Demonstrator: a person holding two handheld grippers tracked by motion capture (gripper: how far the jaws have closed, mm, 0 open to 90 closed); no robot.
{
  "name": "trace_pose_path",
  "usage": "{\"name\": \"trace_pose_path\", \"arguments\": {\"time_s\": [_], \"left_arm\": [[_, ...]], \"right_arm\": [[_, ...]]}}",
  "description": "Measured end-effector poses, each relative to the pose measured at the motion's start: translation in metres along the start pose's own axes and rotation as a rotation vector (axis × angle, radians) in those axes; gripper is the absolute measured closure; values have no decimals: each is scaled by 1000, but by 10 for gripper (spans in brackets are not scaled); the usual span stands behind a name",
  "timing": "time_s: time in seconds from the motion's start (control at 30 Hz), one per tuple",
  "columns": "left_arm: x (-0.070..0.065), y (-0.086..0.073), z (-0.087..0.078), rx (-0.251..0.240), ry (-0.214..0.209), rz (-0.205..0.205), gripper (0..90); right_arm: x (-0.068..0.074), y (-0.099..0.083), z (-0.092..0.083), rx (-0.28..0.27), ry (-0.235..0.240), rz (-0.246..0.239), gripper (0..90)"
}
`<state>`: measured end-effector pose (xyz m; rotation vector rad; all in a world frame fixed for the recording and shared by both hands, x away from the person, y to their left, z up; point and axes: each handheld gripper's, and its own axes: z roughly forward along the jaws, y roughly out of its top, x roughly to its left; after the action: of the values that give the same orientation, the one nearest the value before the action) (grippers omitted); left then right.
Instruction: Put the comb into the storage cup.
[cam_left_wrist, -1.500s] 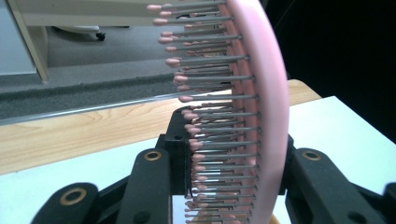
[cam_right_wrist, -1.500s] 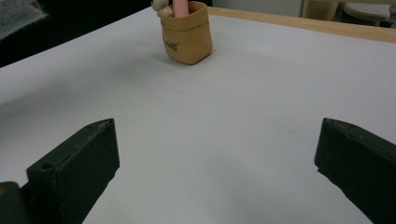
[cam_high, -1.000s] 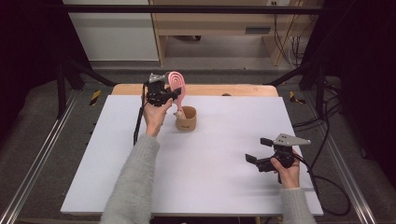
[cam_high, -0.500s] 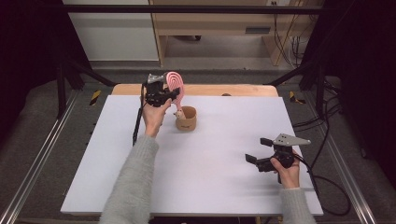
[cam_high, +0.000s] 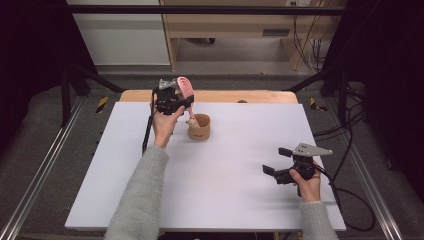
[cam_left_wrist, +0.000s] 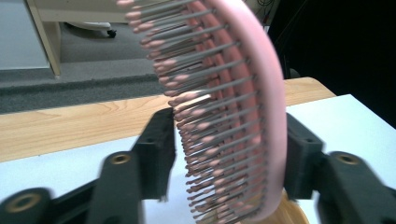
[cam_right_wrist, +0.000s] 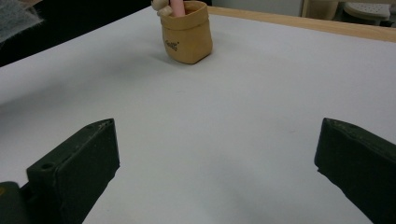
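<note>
Left claw (cam_high: 181, 101) just opening around pink hairbrush (cam_left_wrist: 233, 116), brush upright, handle down in tan cup (cam_high: 199, 127)

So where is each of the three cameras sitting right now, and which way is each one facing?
High view: above the person's side, facing forward and down on the white table; both forearms, left gripper, right gripper.
Left gripper view: rides the left gripper, facing the pink hairbrush between its jaws, which have just been opening.
Right gripper view: low over the table, facing the tan pouch; own open jaws.
Shared: pouch and brush handle appear in the high and right gripper views.
</note>
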<state>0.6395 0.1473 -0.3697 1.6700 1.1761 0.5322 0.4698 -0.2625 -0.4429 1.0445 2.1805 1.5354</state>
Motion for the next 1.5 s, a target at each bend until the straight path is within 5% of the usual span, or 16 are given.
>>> {"name": "trace_pose_path", "arguments": {"time_s": [0.53, 0.83, 1.5], "left_arm": [[-6, -1, -1, -5, 7, 66, 175], [-9, 0, -7, -33, 7, 74, 129], [-21, 3, -44, -84, -103, 110, 29]], "right_arm": [[0, 0, 0, 0, -1, 0, 3], [0, 0, 0, -1, 0, 1, 3], [0, 1, -1, -14, 1, 8, 3]]}}
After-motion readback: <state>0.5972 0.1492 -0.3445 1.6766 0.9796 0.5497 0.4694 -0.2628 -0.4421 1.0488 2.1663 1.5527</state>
